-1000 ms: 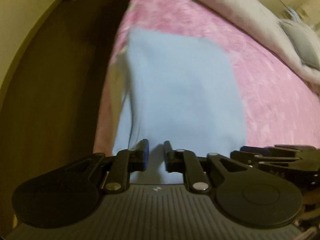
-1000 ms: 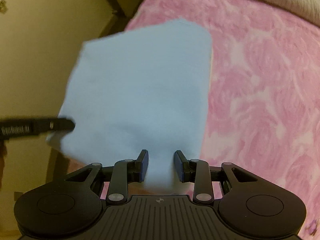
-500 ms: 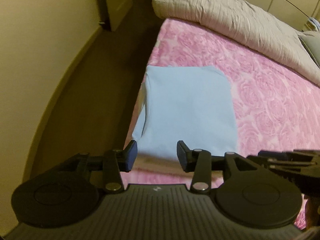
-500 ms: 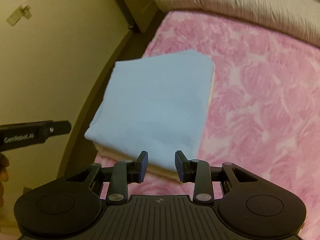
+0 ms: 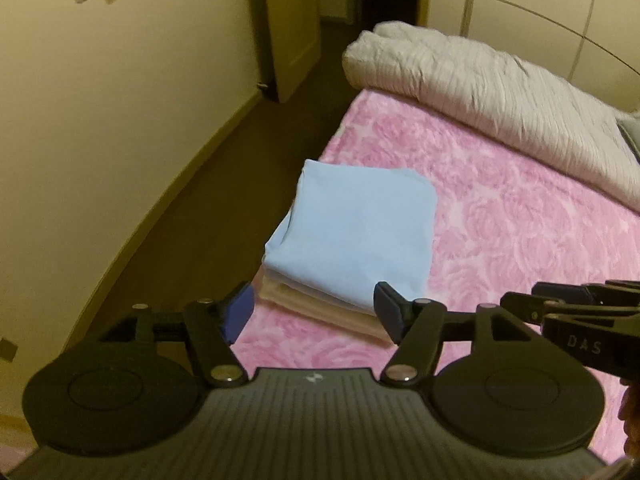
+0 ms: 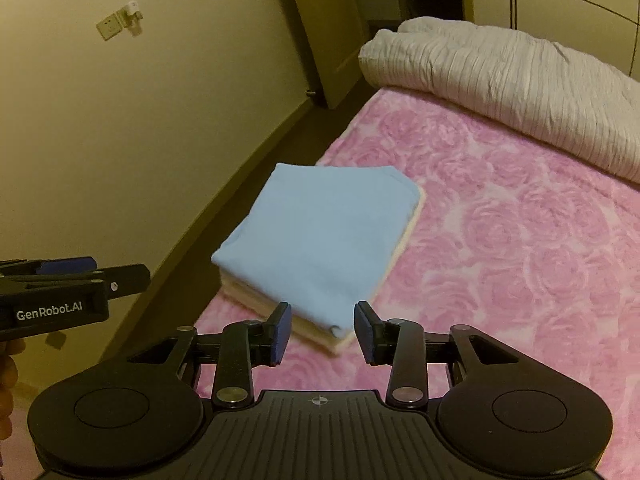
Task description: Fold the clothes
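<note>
Blue garment (image 5: 352, 236) lies folded square atop a cream folded piece (image 5: 320, 308) at the bed's (image 5: 520, 240) near-left corner. Both tools, left (image 5: 314, 312) and right (image 6: 322, 330), spread, holding nothing. Soft, light, limp; probably best pinched at an edge. Grey duvet (image 5: 500, 92) far.

Left gripper (image 5: 314, 308), right gripper (image 6: 322, 326): jaws seemingly apart, empty.

The cream garment (image 5: 320, 312) beneath the folded blue garment (image 5: 352, 236) shows only at its edges ahead of the left gripper (image 5: 314, 312). The grey duvet (image 6: 520, 80) runs off the frame's right side. The near corner of the stack is blurred.
</note>
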The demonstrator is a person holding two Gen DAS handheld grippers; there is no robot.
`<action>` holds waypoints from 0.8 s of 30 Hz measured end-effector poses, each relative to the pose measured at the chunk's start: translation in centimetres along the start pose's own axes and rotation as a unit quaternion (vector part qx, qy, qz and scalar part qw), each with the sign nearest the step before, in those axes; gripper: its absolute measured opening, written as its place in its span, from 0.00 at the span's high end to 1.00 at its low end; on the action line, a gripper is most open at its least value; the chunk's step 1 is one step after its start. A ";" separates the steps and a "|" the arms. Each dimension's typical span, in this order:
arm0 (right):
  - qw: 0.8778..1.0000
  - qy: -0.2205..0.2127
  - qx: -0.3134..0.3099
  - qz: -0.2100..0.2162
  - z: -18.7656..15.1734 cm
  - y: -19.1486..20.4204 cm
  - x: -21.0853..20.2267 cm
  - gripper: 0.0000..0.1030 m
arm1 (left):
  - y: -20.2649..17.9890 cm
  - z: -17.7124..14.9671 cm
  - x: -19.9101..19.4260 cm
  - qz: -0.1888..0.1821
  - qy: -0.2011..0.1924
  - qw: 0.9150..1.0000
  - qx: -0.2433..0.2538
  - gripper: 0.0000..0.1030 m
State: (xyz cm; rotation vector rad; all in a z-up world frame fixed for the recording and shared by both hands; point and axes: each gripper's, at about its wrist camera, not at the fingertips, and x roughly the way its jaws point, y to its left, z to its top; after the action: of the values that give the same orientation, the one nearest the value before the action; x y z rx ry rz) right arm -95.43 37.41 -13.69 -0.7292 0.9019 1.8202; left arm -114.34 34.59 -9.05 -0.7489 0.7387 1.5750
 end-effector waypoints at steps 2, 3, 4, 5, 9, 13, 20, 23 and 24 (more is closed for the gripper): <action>1.000 -0.003 0.008 0.013 -0.3 -1.0 -1.3 0.62 | -0.8 -0.5 -0.8 0.003 -0.002 1.000 -0.011 0.39; 1.000 -0.006 0.016 0.023 -0.4 -1.7 -1.9 0.62 | -1.2 -0.8 -1.3 0.005 -0.003 1.000 -0.017 0.39; 0.999 -0.008 0.024 0.033 -0.6 -2.3 -2.5 0.62 | -1.6 -1.1 -1.7 0.006 -0.004 1.000 -0.023 0.39; 0.999 -0.011 0.032 0.043 -0.7 -2.9 -3.1 0.62 | -2.1 -1.3 -2.1 0.008 -0.005 1.000 -0.028 0.39; 0.998 -0.009 0.036 0.055 -0.6 -4.9 -5.0 0.62 | -3.7 -2.2 -3.3 0.019 -0.006 0.999 -0.046 0.39; 0.998 0.006 0.015 0.056 -0.4 -6.2 -5.9 0.62 | -5.3 -2.9 -3.9 0.035 -0.006 0.997 -0.061 0.39; 0.997 0.039 -0.042 0.050 -1.1 -8.7 -6.4 0.62 | -8.9 -4.9 -5.5 0.061 -0.004 0.993 -0.097 0.39; 0.994 0.056 -0.075 0.048 -1.7 -9.6 -6.7 0.62 | -10.4 -6.1 -5.8 0.070 0.003 0.991 -0.115 0.39; 0.993 0.061 -0.087 0.047 -1.9 -9.9 -6.8 0.62 | -10.9 -6.6 -5.9 0.073 0.007 0.990 -0.120 0.39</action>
State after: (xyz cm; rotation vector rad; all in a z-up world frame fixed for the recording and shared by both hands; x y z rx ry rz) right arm -83.55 35.33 -12.03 -0.9296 0.8746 1.9726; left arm -102.42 27.13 -8.80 -0.8984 0.6313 1.8149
